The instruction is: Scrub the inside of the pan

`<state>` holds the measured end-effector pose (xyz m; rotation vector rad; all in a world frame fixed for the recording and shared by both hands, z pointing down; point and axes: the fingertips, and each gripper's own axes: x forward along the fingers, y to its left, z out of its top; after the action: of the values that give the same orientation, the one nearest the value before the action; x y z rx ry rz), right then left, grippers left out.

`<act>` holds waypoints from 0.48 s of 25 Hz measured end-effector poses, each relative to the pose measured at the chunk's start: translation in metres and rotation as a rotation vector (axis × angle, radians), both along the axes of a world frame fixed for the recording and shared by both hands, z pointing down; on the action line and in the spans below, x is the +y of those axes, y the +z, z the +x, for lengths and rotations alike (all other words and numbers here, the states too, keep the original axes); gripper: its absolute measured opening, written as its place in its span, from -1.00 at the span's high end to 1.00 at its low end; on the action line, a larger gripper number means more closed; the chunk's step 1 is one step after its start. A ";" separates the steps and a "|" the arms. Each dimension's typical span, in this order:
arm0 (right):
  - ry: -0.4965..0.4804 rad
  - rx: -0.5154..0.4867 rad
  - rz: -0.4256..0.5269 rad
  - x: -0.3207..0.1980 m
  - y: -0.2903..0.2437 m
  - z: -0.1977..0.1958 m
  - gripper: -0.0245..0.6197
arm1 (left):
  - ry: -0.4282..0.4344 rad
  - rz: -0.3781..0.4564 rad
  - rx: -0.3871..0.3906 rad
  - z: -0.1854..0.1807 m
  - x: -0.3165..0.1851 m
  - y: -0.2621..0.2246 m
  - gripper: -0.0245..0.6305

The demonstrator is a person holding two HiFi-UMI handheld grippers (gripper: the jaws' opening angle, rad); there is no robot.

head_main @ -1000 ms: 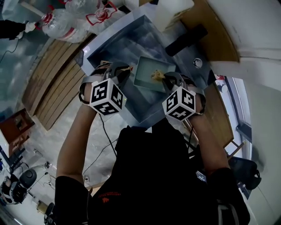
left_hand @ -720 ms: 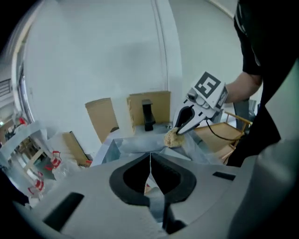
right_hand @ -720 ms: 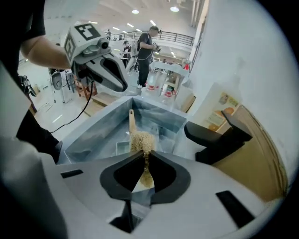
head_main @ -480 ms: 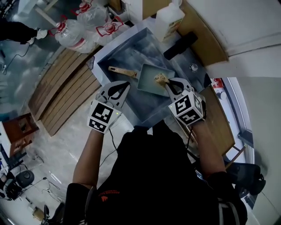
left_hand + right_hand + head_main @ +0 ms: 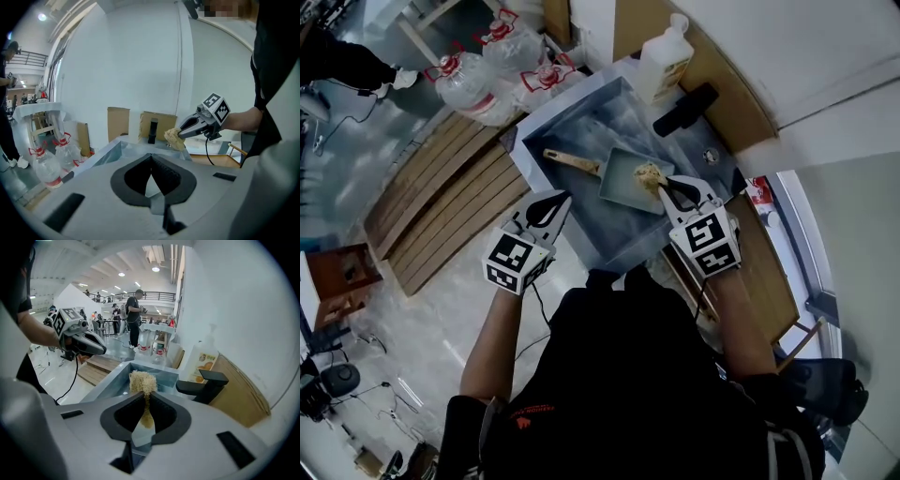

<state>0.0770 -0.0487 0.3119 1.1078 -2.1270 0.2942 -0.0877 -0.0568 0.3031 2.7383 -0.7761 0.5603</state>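
Observation:
A rectangular grey-green pan [image 5: 628,183] with a wooden handle [image 5: 571,161] lies in the steel sink [image 5: 581,234]. My right gripper [image 5: 662,184] is shut on a tan fibrous scrubber [image 5: 649,173] at the pan's right end. In the right gripper view the scrubber [image 5: 142,380] sticks out past my right gripper [image 5: 144,398]. My left gripper [image 5: 560,198] hangs over the sink's near-left rim, apart from the handle, shut and empty. In the left gripper view my left gripper [image 5: 151,158] has its jaws closed on nothing. The same view shows the scrubber [image 5: 172,137] held above the sink.
A black faucet [image 5: 684,110] and a soap bottle [image 5: 664,54] stand at the sink's far side on a wooden counter [image 5: 741,103]. Large water bottles [image 5: 492,56] and wooden planks [image 5: 431,202] lie on the floor to the left.
My left gripper has left the pan's handle, pulled back toward the sink's near-left rim, and closed. The right gripper stays at the pan with the scrubber.

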 end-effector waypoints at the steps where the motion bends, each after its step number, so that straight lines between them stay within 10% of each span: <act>1: -0.002 -0.002 0.007 0.001 -0.004 -0.001 0.80 | -0.001 0.004 0.003 -0.001 0.002 -0.002 0.86; 12: 0.001 -0.085 0.113 0.003 -0.043 -0.016 0.80 | 0.028 0.084 0.058 0.003 0.014 -0.033 0.86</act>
<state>0.0609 -0.0460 0.2688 1.1796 -2.2414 0.2275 -0.0846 -0.0427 0.2700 2.8327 -0.7655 0.4609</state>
